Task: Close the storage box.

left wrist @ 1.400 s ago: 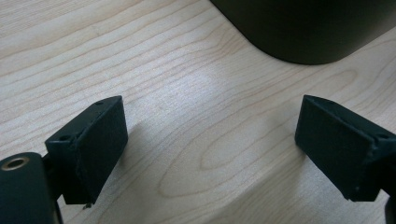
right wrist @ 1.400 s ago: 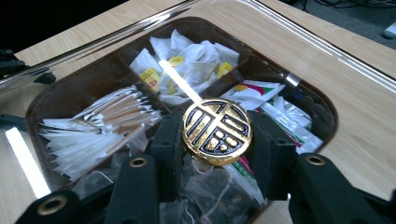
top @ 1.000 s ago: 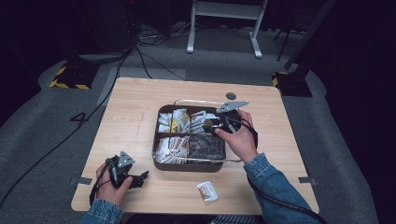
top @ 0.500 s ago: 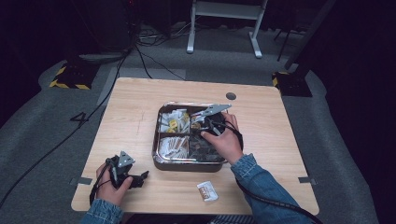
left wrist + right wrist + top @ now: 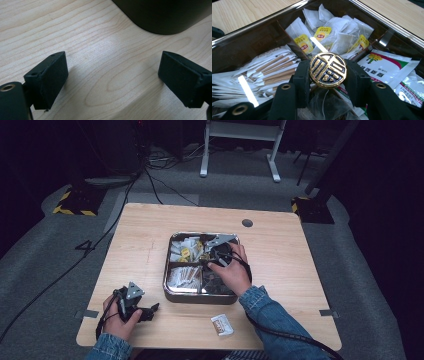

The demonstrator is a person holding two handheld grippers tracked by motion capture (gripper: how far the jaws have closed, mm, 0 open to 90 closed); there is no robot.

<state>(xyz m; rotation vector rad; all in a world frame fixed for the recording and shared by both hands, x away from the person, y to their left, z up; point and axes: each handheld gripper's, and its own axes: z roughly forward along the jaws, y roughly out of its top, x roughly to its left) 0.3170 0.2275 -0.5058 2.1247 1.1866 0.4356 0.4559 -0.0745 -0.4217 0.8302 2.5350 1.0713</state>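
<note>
My right tool (image 5: pixel 328 75) pinches a gold coin (image 5: pixel 327 70) over the tray (image 5: pixel 200 296); left tool (image 5: pixel 112 82) spread w/ nothing inside, on counter (image 5: pixel 100 50).

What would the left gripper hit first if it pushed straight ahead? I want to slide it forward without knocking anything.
Probably the dark tray wall: the open left gripper has only bare table before it. How far off is unclear.

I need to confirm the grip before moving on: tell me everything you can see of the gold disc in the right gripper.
The disc is round, with raised gold bars on black, and looks like foil or metal. It stands on edge, face to the camera, clamped at both sides by the right gripper, just above the tray, over its crossing dividers.
</note>
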